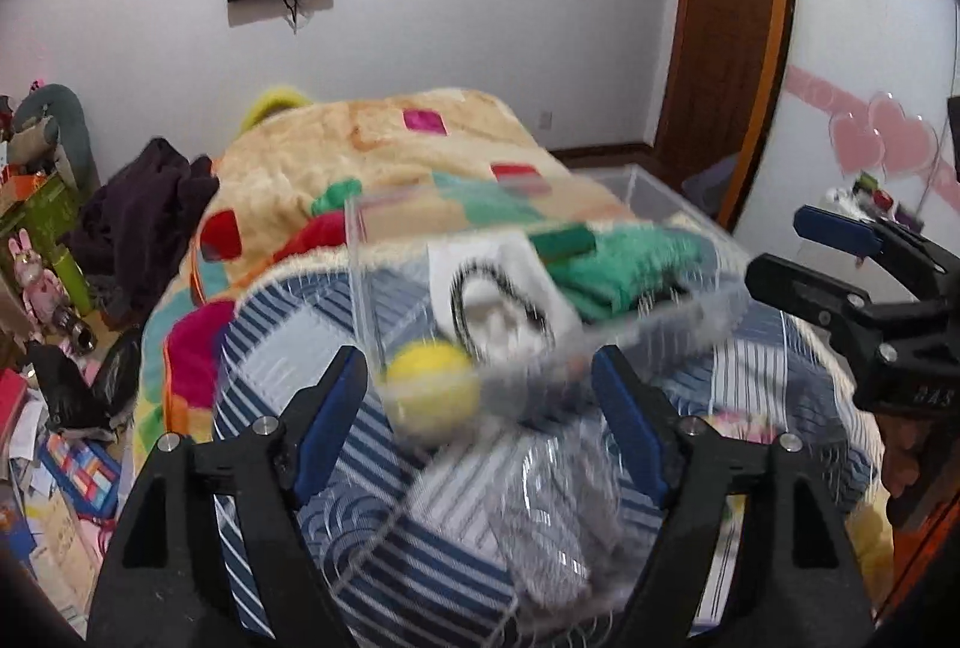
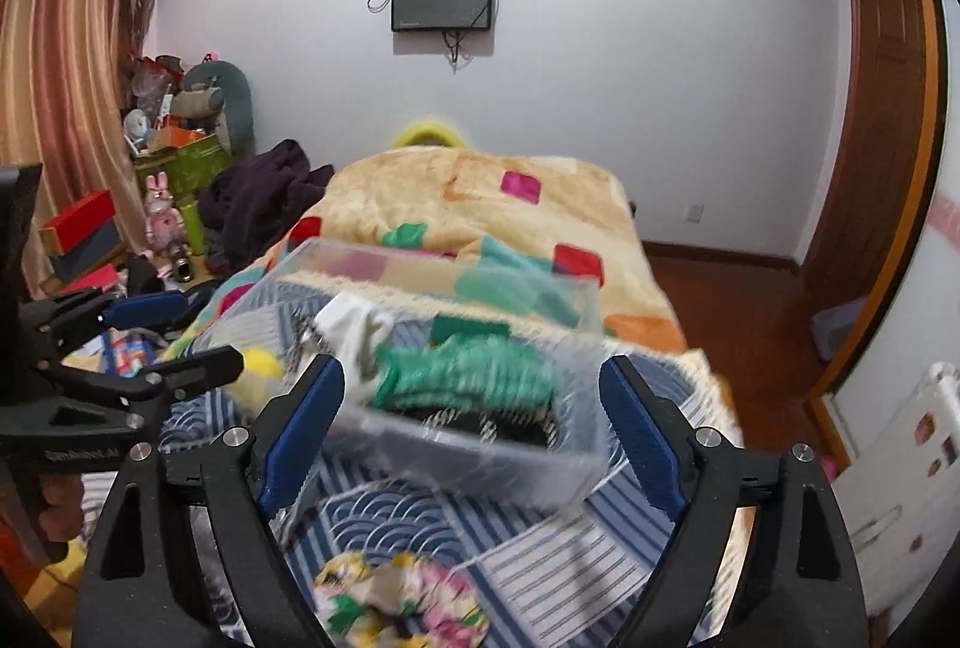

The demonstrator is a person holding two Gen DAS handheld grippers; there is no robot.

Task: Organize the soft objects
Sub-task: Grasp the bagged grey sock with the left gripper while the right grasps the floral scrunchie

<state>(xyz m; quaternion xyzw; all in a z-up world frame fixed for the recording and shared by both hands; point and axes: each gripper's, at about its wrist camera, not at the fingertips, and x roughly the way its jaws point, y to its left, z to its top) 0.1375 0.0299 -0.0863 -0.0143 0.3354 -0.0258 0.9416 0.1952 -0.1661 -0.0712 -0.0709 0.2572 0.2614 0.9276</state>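
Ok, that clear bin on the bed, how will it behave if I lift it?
The bin looks like thin rigid plastic, probably light. It holds only cloth and a ball. The ball may roll if it tilts.

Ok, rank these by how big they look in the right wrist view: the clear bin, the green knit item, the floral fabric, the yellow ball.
1. clear bin
2. green knit item and floral fabric: similar; the fabric lies nearer the camera, so unranked
3. yellow ball, partly hidden behind the left gripper
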